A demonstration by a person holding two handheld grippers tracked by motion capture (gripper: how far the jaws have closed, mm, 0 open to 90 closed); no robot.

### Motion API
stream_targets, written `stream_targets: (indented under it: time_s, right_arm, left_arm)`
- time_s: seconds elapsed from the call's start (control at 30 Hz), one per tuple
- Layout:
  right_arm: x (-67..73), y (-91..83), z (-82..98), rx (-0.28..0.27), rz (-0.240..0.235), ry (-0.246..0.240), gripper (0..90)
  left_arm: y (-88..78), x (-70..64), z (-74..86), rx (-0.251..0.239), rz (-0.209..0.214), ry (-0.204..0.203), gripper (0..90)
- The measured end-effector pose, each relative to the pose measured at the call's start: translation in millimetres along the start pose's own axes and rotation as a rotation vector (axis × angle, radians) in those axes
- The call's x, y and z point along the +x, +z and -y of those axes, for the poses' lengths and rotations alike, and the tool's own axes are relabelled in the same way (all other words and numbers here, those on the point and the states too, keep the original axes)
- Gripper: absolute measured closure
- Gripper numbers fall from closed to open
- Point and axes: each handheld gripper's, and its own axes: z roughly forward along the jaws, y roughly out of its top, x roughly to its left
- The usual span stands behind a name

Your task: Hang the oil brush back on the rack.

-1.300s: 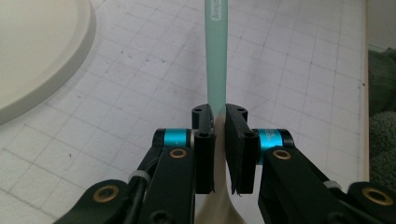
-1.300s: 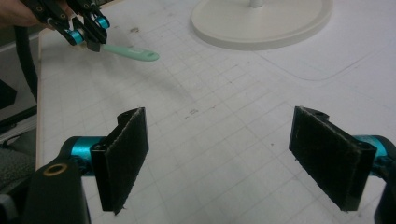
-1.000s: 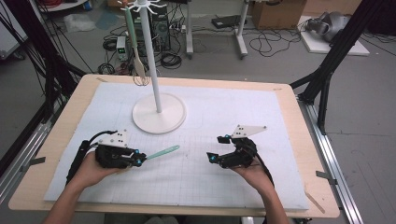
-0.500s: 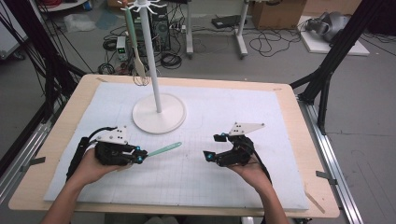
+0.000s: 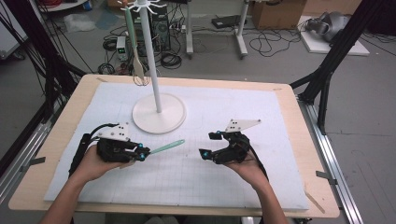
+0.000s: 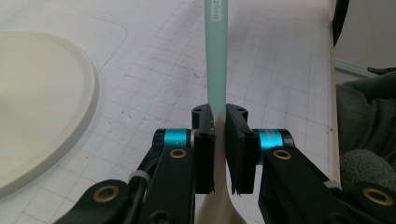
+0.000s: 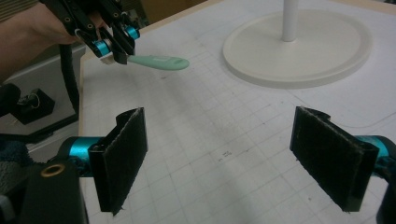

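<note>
A: What did the left gripper [image 5: 142,152] have in it?

B: A pale green utensil handle [image 5: 166,147]. In the left gripper view the jaws were pinched narrow on that handle [image 6: 216,65], which ran straight out toward twelve o'clock between the pads; a cream-coloured part of the same utensil showed below the jaws.

A: And where was it on the table?

B: In the high view the handle stuck out from the gripper toward two o'clock, over the white gridded mat [image 5: 243,186]. It sat at about five o'clock from the round base of the white stand [image 5: 159,113], near the base but apart from it.

A: The right gripper [image 5: 209,145]?

B: Its jaws stood wide, with nothing but mat between the pads [image 7: 122,156]. It was at the handle's three o'clock, apart from it, pointing toward the left gripper [image 7: 114,45].

A: Anything on the stand?

B: Another utensil [image 5: 135,51] with a green handle hung from its top hooks.
</note>
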Motion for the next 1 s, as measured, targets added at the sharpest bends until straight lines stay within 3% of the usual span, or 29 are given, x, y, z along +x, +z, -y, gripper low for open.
stream_targets:
  time_s: [0.43, 0.73, 1.0]
  right_arm:
    - [3.6, 8.0, -14.0, 0.014, -0.042, -0.011, 18.5]
    - [8.0, 16.6, -22.0, 0.035, -0.099, -0.040, 29.3]
    - [10.7, 24.1, -26.9, 0.047, -0.149, -0.036, 37.5]
  left_arm:
    - [1.3, -1.2, -9.9, -0.025, 0.023, 0.019, 81.7]
    - [4.2, -2.3, -15.0, -0.039, 0.031, 0.033, 81.8]
    - [7.4, -4.4, -20.0, -0.058, 0.045, 0.042, 81.7]
